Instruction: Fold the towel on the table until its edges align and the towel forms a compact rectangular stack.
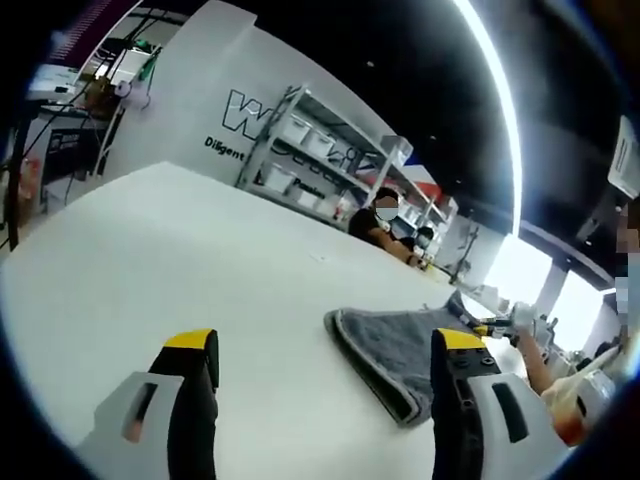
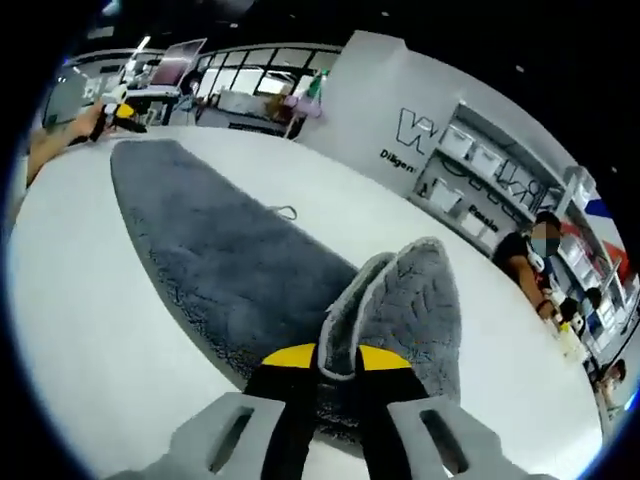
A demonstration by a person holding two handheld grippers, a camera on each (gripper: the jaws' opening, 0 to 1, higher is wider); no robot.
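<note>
A grey towel (image 2: 220, 260) lies spread lengthwise on the white table (image 2: 90, 350). My right gripper (image 2: 335, 360) is shut on one of its edges, and the pinched part stands up in a fold (image 2: 410, 300) above the jaws. In the left gripper view the towel (image 1: 395, 350) lies ahead and to the right, its dark hem toward me. My left gripper (image 1: 325, 345) is open wide just above the table; its right jaw overlaps the towel's near part and nothing sits between the jaws. The right gripper (image 1: 497, 325) shows at the towel's far corner. The left gripper (image 2: 115, 105) shows beyond the towel's far end.
A broad bare stretch of white table (image 1: 180, 250) runs left of the towel. Behind it stand a white wall with lettering and metal shelves (image 1: 320, 150) of bins. People sit at the table's far end (image 1: 380, 215). A forearm (image 1: 535, 365) reaches in from the right.
</note>
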